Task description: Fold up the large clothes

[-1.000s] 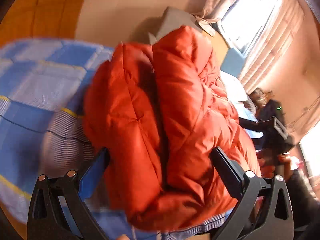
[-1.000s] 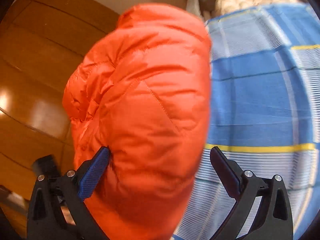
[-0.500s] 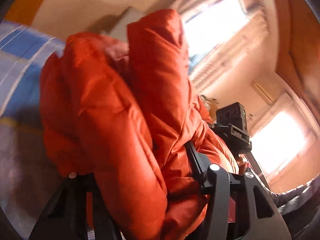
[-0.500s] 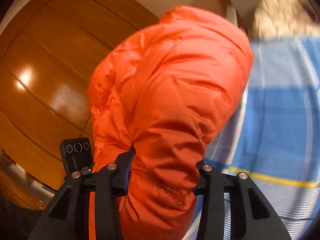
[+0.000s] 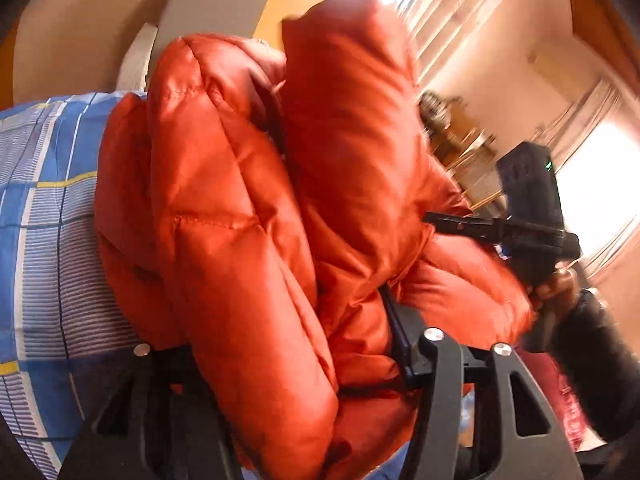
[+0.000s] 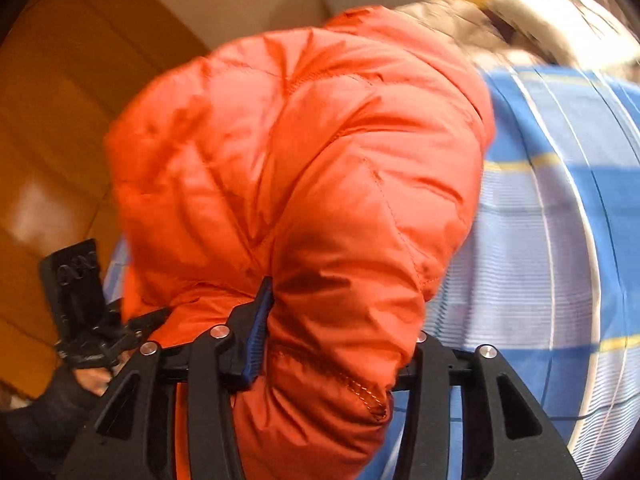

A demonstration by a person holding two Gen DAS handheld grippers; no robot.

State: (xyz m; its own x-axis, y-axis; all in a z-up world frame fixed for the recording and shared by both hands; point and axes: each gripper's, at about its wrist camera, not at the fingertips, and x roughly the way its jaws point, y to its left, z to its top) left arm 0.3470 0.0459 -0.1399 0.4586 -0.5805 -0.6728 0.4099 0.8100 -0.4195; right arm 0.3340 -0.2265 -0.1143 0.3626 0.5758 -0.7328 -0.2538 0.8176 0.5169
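An orange puffer jacket [image 5: 248, 208] is bunched in thick folds and held up off the blue checked bed sheet [image 5: 44, 216]. My left gripper [image 5: 280, 344] is shut on a thick fold of it; the jacket hides the left finger. The other gripper [image 5: 528, 208] shows at the right of the left wrist view, holding the far side. In the right wrist view the jacket [image 6: 304, 168] fills the middle and my right gripper [image 6: 336, 336] is shut on its hem edge. The left gripper [image 6: 80, 304] shows at the lower left there.
The bed sheet [image 6: 560, 240] lies to the right in the right wrist view, with a beige fluffy item [image 6: 540, 20] at its far end. A wooden wardrobe [image 6: 52, 120] stands at the left. Bright curtained windows [image 5: 460, 12] are behind the jacket.
Both grippers were open around the jacket a second ago; they have closed on it and lifted it off the sheet. The views have tilted upward.
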